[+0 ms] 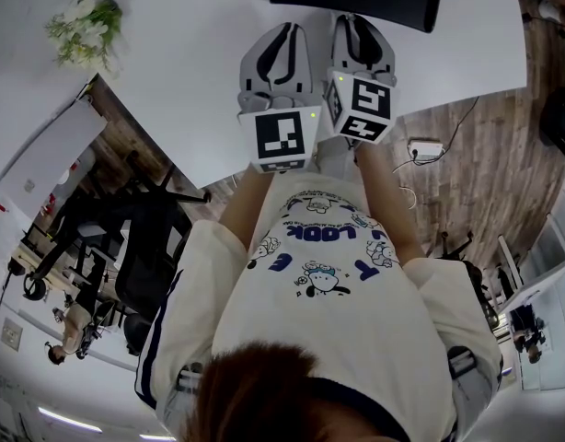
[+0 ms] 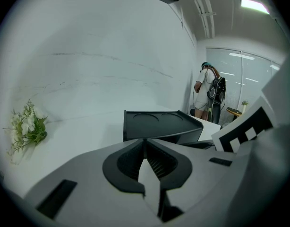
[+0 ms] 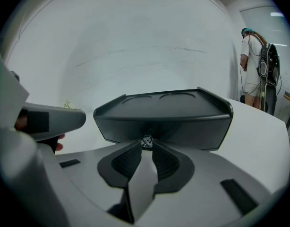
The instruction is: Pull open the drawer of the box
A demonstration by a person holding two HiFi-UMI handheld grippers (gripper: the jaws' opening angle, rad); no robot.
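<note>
Black box (image 3: 164,119) on white tabletop (image 1: 190,81). Right claw (image 3: 146,148) clenched on its front knob (image 3: 146,142). Left claw (image 2: 145,145) clenched, empty, near box.

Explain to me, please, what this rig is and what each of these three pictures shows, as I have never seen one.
There is no robot here. A person holds a gripper in each hand, and each one carries a marker cube. The head view looks down from the person's head over both. The other two views come from cameras riding on the grippers, each looking along its own jaws. On the white table stand a black box and, off to the left, a small bunch of flowers. The left gripper is shut and empty, short of the box. The right gripper has its jaws closed on the small clear knob on the box's front, apparently the drawer's handle.
</note>
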